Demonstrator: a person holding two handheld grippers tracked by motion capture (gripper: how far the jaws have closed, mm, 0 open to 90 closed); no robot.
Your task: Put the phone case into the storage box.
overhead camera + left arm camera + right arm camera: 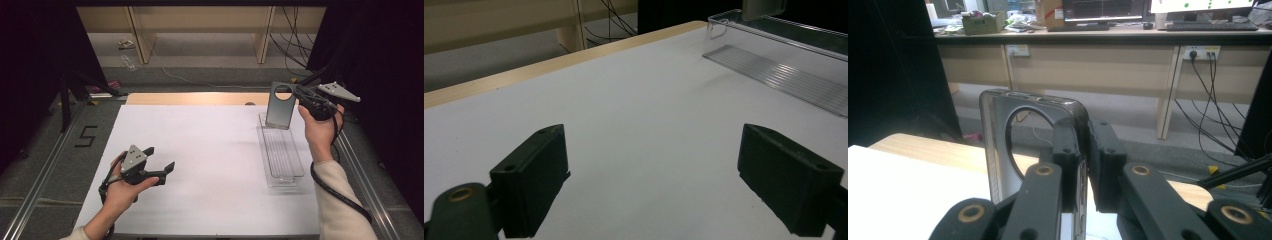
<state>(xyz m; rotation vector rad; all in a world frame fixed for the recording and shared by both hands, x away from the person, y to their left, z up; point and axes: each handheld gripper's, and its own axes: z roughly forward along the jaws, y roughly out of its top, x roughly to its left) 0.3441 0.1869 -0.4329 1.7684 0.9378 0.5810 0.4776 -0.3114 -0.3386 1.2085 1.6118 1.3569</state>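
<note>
Table (200, 165): white, under both grippers
Tray (280, 150): clear, long axis running away from the person, at table's right
Case (280, 106): held upright above tray's far end, long axis vertical, round hole at top
Right gripper (299, 93): jaws clamped on case's edge
Left gripper (161, 159): jaws wide apart, holding nothing, above table
Right gripper view: case (1020, 145) pinched between the pads; desks behind
</note>
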